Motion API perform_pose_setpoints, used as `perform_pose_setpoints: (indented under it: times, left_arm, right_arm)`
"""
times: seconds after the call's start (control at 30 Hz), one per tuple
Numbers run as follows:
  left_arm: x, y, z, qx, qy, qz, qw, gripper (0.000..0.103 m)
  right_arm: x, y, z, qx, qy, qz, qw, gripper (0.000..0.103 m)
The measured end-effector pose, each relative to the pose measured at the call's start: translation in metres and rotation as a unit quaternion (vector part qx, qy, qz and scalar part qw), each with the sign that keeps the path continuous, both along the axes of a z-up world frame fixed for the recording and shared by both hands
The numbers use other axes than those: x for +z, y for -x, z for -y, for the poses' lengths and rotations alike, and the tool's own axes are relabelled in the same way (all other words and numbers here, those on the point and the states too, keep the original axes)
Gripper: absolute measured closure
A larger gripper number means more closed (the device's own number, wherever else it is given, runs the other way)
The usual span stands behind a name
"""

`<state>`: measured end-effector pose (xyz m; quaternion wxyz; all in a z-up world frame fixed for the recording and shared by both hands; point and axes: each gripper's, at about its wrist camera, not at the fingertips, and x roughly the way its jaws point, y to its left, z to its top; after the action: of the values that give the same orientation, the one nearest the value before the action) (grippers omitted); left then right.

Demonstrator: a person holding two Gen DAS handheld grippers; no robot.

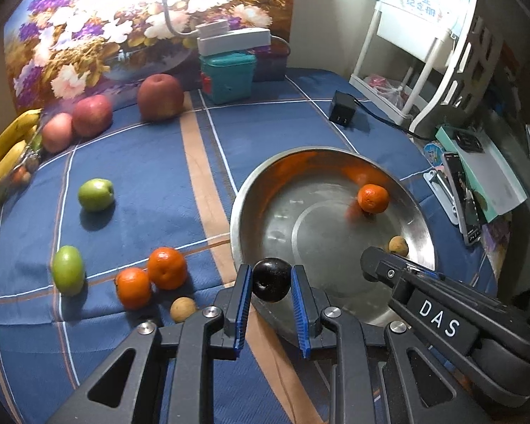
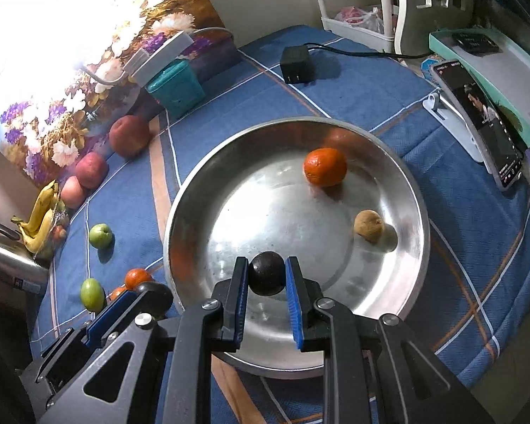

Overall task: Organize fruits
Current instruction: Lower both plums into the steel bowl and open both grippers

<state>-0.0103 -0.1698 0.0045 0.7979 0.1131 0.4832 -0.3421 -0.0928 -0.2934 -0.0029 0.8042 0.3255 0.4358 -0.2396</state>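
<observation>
Two dark plums are in my grip, one in each pair of tongs; my left tongs (image 1: 271,279) are clenched on a dark plum (image 1: 272,280) that hangs just over the near rim of the steel bowl (image 1: 251,190), and my right tongs (image 2: 266,277) are clenched on a second dark plum (image 2: 267,272) above the near part of the bowl's floor; in the left view my right tongs reach in over the bowl's near right rim, and in the right view my left tongs sit just outside the bowl's near left rim.

Inside the bowl lie one mandarin (image 2: 324,166) against the far wall and one small brown fruit (image 2: 369,225) by the right wall, well apart from each other.

Left of the bowl, on the blue checked cloth (image 1: 141,162) that covers the bench, two mandarins (image 1: 153,275) touch one another near the bowl's near left edge; a small brown fruit (image 1: 182,309) lies just in front of them; two green fruits (image 1: 96,194) sit farther left, apart from each other; three red apples (image 1: 160,97) stand in a row beyond the bowl to the far left, with a bunch of bananas (image 1: 3,148) at the row's end.

Behind the bowl stands a teal box (image 1: 228,76); a black charger (image 1: 342,107) lies beyond the far rim; a phone (image 2: 477,123) leans on a stand to the bowl's right.
</observation>
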Motion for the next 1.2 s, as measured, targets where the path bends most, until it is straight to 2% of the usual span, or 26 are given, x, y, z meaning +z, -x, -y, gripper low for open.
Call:
perform_pose_setpoints:
  times: [0.33, 1.07, 1.13, 1.2]
  left_arm:
    - [-0.016, 0.003, 0.010, -0.015, -0.013, -0.008, 0.9998, 0.079]
    - [-0.028, 0.003, 0.014, -0.022, -0.032, -0.017, 0.9991, 0.076]
    - [-0.028, 0.003, 0.014, -0.021, -0.032, -0.019, 0.9991, 0.074]
    - [-0.029, 0.002, 0.013, -0.020, -0.031, -0.024, 0.9990, 0.067]
  right_arm:
    - [-0.008, -0.001, 0.001, 0.001, -0.008, -0.014, 1.000, 0.081]
    - [-0.021, -0.006, 0.001, 0.000, -0.019, -0.047, 0.999, 0.081]
    - [-0.022, -0.007, 0.002, 0.000, -0.018, -0.049, 0.999, 0.080]
    - [-0.022, -0.007, 0.001, -0.002, -0.017, -0.048, 0.999, 0.080]
